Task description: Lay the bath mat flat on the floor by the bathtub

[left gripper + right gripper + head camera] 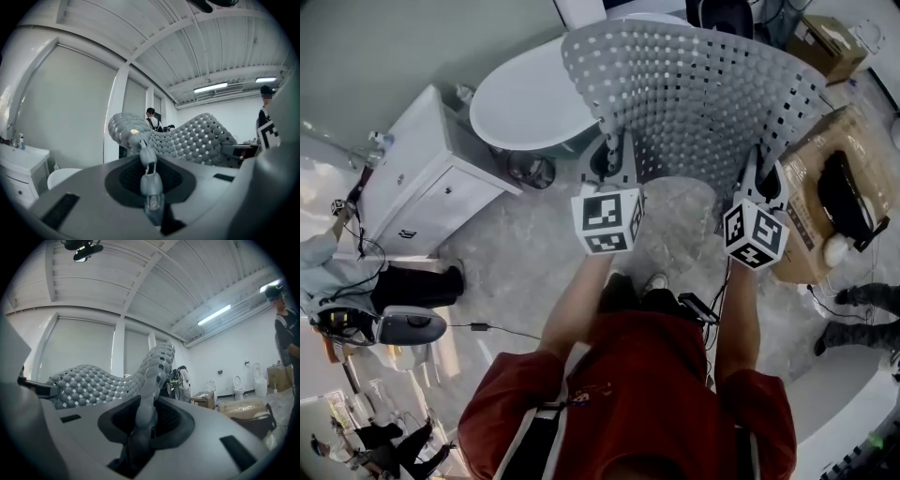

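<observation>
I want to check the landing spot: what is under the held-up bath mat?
The bath mat, gripped by the left gripper and right gripper, hangs over pale marbled floor; the bathtub runs under its left edge. Whatever lies directly beneath the mat is covered.

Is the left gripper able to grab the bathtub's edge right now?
Probably not. The left gripper is shut on the bath mat, which it holds up together with the right gripper, so its jaws are full. The bathtub sits lower down.
</observation>
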Demonstrator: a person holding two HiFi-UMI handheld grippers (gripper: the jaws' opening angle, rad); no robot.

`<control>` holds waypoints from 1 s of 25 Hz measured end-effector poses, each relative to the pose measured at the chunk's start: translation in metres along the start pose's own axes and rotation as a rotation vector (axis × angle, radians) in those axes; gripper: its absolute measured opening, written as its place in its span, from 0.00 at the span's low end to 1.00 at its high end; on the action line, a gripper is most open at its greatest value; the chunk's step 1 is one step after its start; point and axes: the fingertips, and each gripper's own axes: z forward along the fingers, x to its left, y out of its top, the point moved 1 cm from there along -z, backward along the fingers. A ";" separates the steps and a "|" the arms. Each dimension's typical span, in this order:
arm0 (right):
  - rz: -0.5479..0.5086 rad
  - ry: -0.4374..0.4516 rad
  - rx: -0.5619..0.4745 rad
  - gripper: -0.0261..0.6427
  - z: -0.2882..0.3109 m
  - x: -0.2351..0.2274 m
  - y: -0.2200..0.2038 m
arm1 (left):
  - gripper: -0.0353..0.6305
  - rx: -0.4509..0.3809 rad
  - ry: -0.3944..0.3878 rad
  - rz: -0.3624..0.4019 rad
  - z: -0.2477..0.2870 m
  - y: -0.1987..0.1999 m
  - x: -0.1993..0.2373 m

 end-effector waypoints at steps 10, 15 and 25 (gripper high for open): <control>-0.026 0.004 0.033 0.17 0.035 -0.001 -0.017 | 0.13 0.029 -0.003 -0.018 0.038 -0.018 0.008; -0.043 -0.002 0.063 0.17 0.060 0.000 -0.026 | 0.13 0.054 -0.015 -0.032 0.064 -0.027 0.013; -0.076 -0.008 0.164 0.17 0.119 0.009 -0.074 | 0.13 0.140 -0.027 -0.073 0.120 -0.073 0.034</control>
